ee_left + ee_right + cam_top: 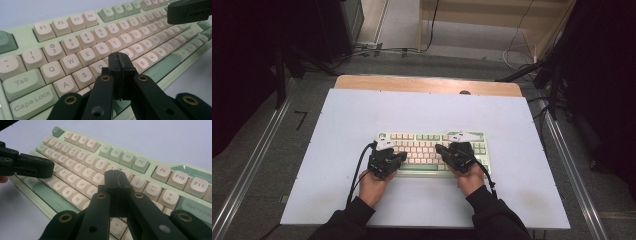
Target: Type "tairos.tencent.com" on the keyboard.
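One keyboard [432, 151] on one white table [337, 190], left claw [121, 65] pressed together, right claw [116, 181] together too

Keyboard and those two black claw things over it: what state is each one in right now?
Keyboard: lies flat on the white table, keys up, all visible keycaps in place.
Left gripper: jaws shut, empty, tip poised above the keys near D and F.
Right gripper: jaws shut, empty, tip above the keys right of U.
Table: white top, carries the keyboard.
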Available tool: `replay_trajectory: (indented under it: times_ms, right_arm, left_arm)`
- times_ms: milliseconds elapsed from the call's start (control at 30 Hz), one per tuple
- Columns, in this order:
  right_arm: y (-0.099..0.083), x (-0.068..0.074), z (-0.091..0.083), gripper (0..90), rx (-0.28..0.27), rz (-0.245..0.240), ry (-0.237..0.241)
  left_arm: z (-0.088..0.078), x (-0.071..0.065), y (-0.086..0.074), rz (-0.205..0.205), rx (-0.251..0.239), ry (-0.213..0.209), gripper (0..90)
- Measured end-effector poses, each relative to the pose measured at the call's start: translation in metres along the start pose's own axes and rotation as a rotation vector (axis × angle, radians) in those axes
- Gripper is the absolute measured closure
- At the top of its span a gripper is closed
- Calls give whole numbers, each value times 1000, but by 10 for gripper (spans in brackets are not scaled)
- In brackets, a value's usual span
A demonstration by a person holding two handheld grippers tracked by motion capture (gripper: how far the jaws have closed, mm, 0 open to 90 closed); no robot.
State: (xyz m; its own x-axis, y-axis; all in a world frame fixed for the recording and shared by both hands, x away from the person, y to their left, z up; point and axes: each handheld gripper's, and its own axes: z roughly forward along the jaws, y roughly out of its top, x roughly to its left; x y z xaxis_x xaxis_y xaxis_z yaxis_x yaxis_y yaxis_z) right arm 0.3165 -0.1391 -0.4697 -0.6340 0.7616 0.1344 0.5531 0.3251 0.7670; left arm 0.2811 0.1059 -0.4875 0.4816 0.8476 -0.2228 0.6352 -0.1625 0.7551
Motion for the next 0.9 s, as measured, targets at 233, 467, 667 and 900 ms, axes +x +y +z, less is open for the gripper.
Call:
replay_trajectory:
  times_ms: [233, 467, 667, 900]
  right_arm:
    - [0, 0, 0, 878, 0, -2, 2]
    - [0, 0, -1, 878, 1, -1, 2]
    - [1, 0, -1, 878, -6, 1, 0]
    - [1, -1, 1, 878, -6, 4, -8]
  left_arm:
    - [1, -1, -1, 4, 10, -5, 900]
    - [4, -3, -2, 14, 38, -13, 900]
    - [-4, -1, 2, -6, -19, -9, 900]
    - [-10, 8, 5, -42, -70, 6, 900]
